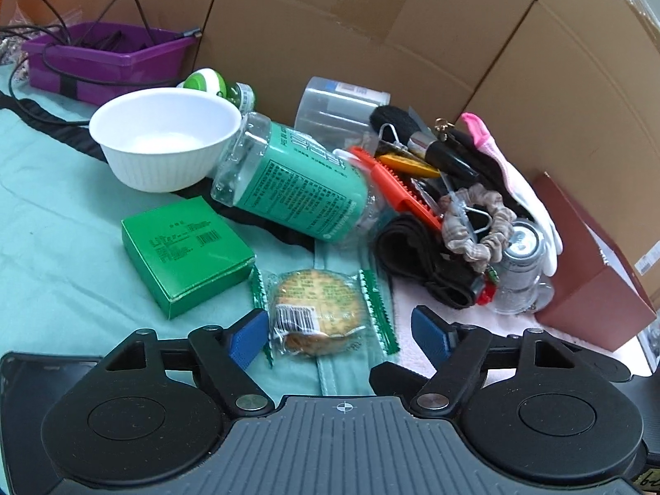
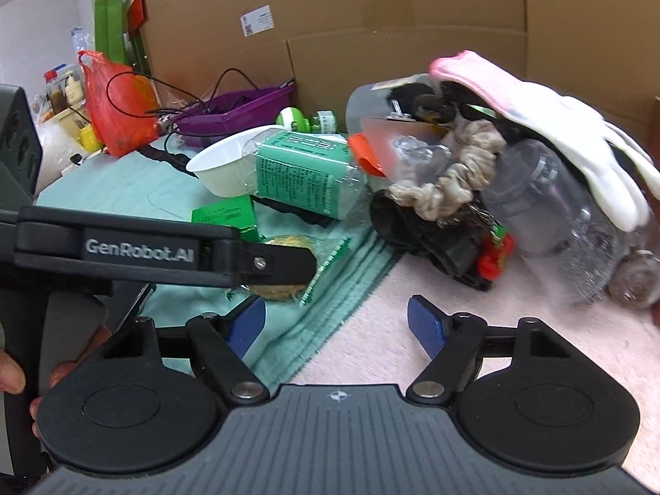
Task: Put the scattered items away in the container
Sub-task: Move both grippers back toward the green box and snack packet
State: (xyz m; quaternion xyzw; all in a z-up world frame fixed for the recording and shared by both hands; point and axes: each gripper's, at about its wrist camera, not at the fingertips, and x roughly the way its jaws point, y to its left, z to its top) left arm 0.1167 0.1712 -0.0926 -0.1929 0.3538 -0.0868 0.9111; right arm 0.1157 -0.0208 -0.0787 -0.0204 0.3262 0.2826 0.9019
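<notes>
My left gripper point(image 1: 340, 336) is open, its blue pads on either side of a wrapped round cracker point(image 1: 315, 313) lying on the teal cloth point(image 1: 49, 247). Its arm also shows in the right wrist view point(image 2: 165, 251), over the cracker point(image 2: 284, 243). My right gripper point(image 2: 336, 328) is open and empty above the cloth edge and pink mat point(image 2: 412, 330). A purple bin point(image 1: 103, 55) stands far left. A green box point(image 1: 185, 249), white bowl point(image 1: 165, 136) and green-labelled clear bottle point(image 1: 297, 181) lie ahead.
A heap at right holds a scrunchie point(image 1: 478, 222), orange comb point(image 1: 396, 189), makeup brush point(image 1: 425, 140), white-pink glove point(image 1: 519, 181), black strap point(image 1: 416, 255) and clear jar point(image 1: 519, 264). A brown box point(image 1: 590, 272) stands far right. A cardboard wall point(image 1: 371, 41) closes the back.
</notes>
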